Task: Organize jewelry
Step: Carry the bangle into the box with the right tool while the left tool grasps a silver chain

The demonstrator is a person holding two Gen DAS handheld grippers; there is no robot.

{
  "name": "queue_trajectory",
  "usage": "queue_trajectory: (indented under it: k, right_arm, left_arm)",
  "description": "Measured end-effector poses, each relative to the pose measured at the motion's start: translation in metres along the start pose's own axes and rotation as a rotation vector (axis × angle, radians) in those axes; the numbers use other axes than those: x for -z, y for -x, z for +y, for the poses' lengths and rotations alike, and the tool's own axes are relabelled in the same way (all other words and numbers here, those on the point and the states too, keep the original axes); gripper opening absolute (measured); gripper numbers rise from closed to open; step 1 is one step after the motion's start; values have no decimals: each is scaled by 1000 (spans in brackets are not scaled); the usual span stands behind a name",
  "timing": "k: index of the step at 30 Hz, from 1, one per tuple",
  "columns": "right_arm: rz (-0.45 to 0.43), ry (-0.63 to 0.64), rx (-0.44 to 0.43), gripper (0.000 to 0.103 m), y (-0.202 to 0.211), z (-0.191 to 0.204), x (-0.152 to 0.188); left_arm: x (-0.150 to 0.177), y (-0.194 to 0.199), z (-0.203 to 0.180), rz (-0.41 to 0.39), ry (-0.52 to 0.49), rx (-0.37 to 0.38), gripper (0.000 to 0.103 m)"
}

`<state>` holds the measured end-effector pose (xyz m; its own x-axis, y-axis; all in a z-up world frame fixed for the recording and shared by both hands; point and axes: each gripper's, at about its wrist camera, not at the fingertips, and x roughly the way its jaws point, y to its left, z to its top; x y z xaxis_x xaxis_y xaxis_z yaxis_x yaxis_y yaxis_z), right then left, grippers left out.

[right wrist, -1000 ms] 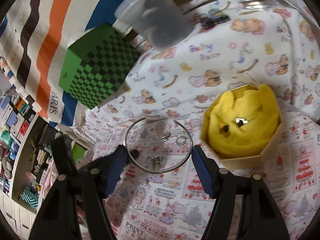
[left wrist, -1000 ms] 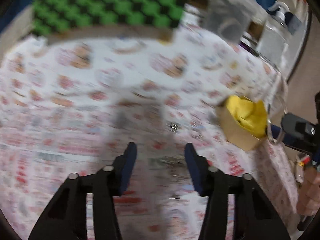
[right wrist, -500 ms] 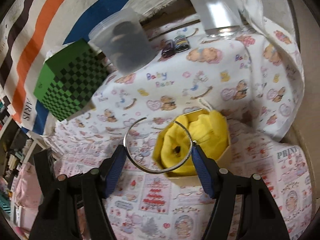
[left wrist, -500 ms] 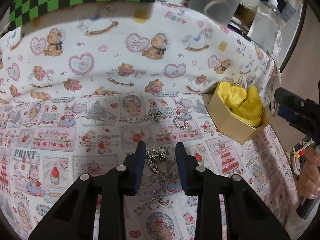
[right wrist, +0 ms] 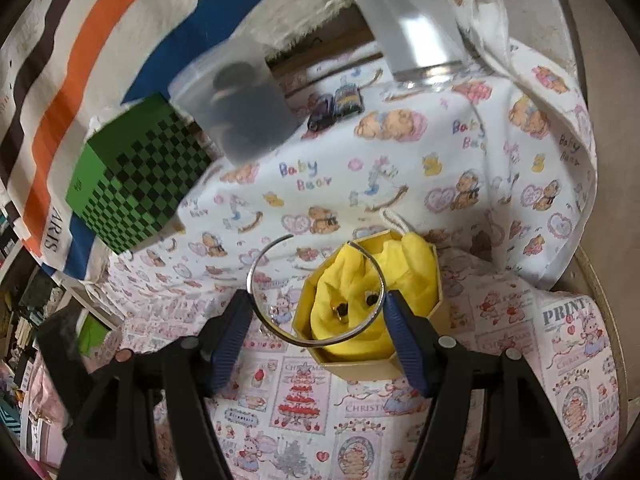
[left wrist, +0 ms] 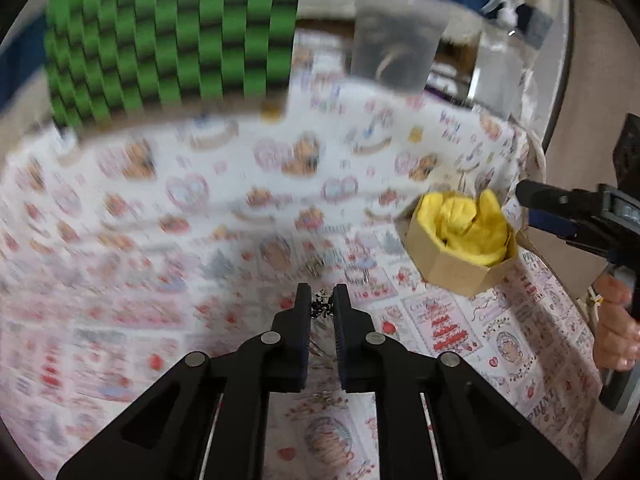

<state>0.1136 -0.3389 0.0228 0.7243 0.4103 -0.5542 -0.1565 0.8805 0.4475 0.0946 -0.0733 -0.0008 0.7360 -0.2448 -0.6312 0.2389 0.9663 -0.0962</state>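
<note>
My left gripper (left wrist: 321, 307) just closing, pinching a small dark jewelry piece (left wrist: 320, 309) above the printed cloth (left wrist: 160, 240), my right gripper (right wrist: 316, 320) grasping a silver bangle (right wrist: 280, 334), yellow-lined box (right wrist: 360, 366) at its one o'clock

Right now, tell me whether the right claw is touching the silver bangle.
Touching. Right wrist view: the right claw pads press the silver bangle on both sides.
</note>
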Motion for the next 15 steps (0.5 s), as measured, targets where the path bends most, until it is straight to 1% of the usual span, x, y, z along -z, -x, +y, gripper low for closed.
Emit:
queue_trajectory:
  k: [1,3,5,6,7,8,11,15]
  right_arm:
    - [-6,-3,-7,66,2,-2,-1]
    - [-18,-24,-20,66,4,-9,-3]
    - [-21,-49,-25,66,3,-16,-5]
    - [-22,-62,-29,66,2,-20,-6]
    - [-19,-73,-32,66,-1,-24,-7]
    - [-12,-72,-28,66,-3,-26,-8]
    - [17,-42,21,66,-17,-27,-8]
    - [36,-50,23,66,-27,-30,-8]
  left_arm:
    - [-3,13,0,-34,1,-3,10]
    - [-11,35,2,-82,32,32,10]
    - [-21,49,4,-106,58,61,10]
    - [-26,53,3,-113,62,66,10]
    - [-31,56,1,-118,57,54,10]
    - [-37,57,-3,-122,39,36,10]
    - [-55,56,-15,-116,29,48,10]
    - [-70,44,-34,-107,16,46,10]
